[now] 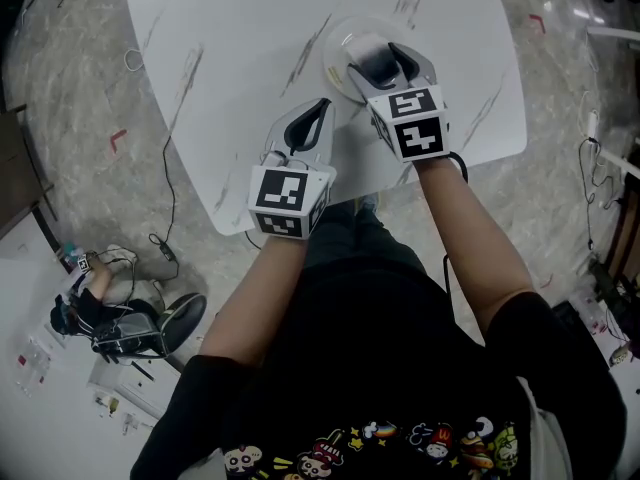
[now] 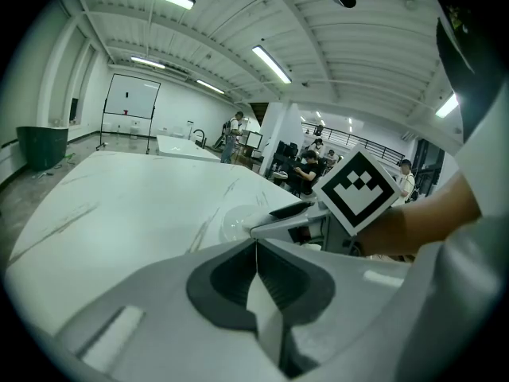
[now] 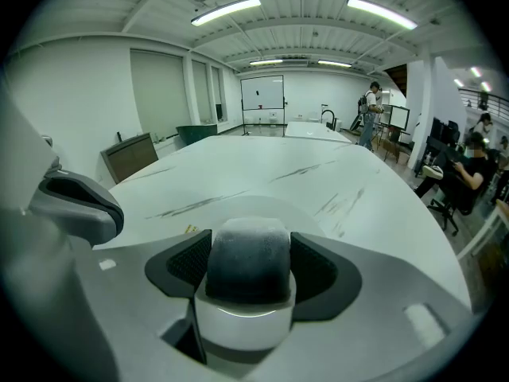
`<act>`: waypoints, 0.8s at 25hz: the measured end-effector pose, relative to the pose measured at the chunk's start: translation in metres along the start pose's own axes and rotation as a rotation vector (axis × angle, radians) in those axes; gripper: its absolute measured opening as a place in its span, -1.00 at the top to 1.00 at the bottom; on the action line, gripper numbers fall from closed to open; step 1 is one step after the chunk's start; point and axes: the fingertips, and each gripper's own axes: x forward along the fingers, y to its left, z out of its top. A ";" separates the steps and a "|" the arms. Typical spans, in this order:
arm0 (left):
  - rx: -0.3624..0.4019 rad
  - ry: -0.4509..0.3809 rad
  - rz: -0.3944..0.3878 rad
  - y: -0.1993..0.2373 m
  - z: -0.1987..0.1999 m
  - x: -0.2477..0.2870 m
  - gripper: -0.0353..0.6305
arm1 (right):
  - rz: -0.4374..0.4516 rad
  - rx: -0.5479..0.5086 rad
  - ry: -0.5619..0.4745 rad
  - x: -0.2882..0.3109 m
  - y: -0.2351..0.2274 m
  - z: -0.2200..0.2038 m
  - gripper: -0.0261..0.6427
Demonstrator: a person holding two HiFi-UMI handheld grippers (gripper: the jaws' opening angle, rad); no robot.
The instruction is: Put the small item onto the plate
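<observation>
The right gripper [image 1: 385, 61] has its two dark-padded jaws pinched on the small item [image 3: 246, 253], a stubby rounded piece with a frosted dark grey top and a white base. The pads press on its left and right sides. The item sits directly over the plate [image 1: 334, 63], a pale, round, shallow dish. The dish's rim curves just beyond the item in the right gripper view. Whether the item's base touches the dish cannot be told.

The left gripper [image 2: 256, 253] has its jaws pressed together with nothing between them. It is held just beside the right gripper, a little nearer the person, its tip pointing toward the plate's near edge. From its own camera, the right gripper's marker cube and jaws show over the plate.

Both tools are over the near part of a white marble-patterned table [image 1: 250, 38] with thin dark veins. The person's bare forearms run back from the grippers to a black shirt [image 1: 400, 368] with cartoon prints along its hem.

Around the table lies a grey speckled floor [image 1: 70, 98], with a thin black cable [image 1: 168, 183] trailing across it on the left. Farther off, the gripper views show a long hall with strip lights [image 3: 227, 9], a whiteboard [image 3: 262, 92], and seated people at desks.
</observation>
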 end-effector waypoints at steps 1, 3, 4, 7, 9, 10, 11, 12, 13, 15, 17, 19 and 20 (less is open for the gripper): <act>0.005 -0.002 0.002 0.001 -0.001 0.000 0.89 | 0.002 -0.007 0.008 0.001 0.001 0.000 -0.09; 0.009 -0.006 0.006 0.003 -0.001 -0.001 0.89 | 0.002 -0.018 0.018 0.002 0.001 -0.001 -0.09; 0.007 -0.007 0.006 0.004 -0.001 -0.001 0.89 | 0.003 -0.022 0.022 0.002 0.001 0.000 -0.09; -0.010 0.000 0.011 0.005 0.002 -0.002 0.89 | 0.008 -0.028 0.032 0.003 0.003 0.000 -0.09; -0.016 0.000 0.005 0.004 0.001 -0.001 0.89 | 0.014 -0.028 0.038 0.003 0.003 -0.001 -0.09; -0.017 -0.002 0.002 0.003 0.000 0.000 0.89 | 0.017 -0.027 0.041 0.003 0.004 -0.002 -0.09; -0.016 -0.003 0.000 0.002 -0.001 0.001 0.89 | 0.017 -0.026 0.043 0.003 0.003 -0.002 -0.09; -0.016 -0.002 0.000 0.002 -0.001 0.001 0.89 | 0.015 -0.027 0.042 0.003 0.003 -0.003 -0.10; -0.016 -0.001 0.001 0.002 -0.001 0.001 0.89 | 0.011 -0.029 0.040 0.004 0.002 -0.003 -0.10; -0.015 -0.002 0.004 0.003 0.001 0.000 0.89 | 0.007 -0.031 0.037 0.003 0.002 -0.001 -0.10; -0.011 -0.007 0.007 0.003 0.004 -0.005 0.89 | 0.008 -0.036 0.030 -0.001 0.005 0.002 -0.10; -0.006 -0.010 0.008 0.003 0.006 -0.008 0.89 | 0.002 -0.038 0.009 -0.007 0.005 0.007 -0.10; -0.004 -0.011 0.010 0.003 0.007 -0.009 0.89 | -0.004 -0.035 -0.007 -0.011 0.003 0.010 -0.07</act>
